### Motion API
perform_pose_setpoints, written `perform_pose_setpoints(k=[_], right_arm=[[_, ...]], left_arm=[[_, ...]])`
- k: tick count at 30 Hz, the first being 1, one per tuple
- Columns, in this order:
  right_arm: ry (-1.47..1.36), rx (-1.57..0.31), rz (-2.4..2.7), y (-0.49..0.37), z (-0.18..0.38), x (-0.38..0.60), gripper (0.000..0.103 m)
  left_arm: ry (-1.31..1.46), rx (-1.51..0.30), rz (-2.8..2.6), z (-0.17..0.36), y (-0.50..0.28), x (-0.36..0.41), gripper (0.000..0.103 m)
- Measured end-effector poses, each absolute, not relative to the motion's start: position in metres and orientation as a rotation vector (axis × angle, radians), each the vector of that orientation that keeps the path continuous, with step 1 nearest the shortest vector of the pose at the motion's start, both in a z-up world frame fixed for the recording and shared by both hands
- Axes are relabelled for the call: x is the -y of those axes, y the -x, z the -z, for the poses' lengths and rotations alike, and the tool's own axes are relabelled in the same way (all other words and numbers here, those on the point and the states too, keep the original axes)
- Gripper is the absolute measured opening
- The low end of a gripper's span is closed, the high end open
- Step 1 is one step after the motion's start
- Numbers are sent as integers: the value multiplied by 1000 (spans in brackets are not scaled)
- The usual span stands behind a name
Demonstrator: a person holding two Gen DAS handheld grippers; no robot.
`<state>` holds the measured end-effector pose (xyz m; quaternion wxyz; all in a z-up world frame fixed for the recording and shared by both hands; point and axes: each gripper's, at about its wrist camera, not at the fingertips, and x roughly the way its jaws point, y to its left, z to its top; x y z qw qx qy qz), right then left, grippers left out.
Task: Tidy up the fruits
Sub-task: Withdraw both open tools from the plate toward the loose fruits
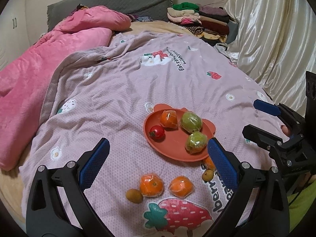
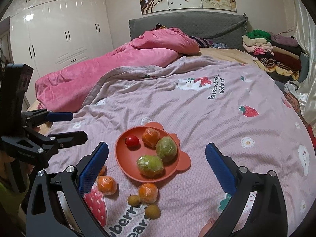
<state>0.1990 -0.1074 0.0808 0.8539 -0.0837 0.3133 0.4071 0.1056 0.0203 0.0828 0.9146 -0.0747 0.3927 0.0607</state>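
An orange plate (image 1: 158,148) on the strawberry blanket (image 1: 118,90) is loaded with a tomato (image 1: 157,132), one wrapped orange (image 1: 168,119) and two green fruits (image 1: 191,121). Nearer than the plate, more oranges (image 1: 151,185) and small brown fruits (image 1: 134,196) are scattered. Left gripper (image 1: 158,163) and right gripper (image 2: 157,164) are held spread, empty.

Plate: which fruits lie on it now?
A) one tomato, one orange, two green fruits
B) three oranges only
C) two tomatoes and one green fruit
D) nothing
A: the plate holds a tomato, an orange and two green fruits.
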Motion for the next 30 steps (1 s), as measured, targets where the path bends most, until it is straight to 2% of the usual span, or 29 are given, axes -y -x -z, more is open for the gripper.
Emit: perform_pose_setpoints(k=[30], right_arm=[[238, -721, -835, -167, -55, 125, 98]], left_arm=[[106, -830, -87, -63, -84, 7, 93]])
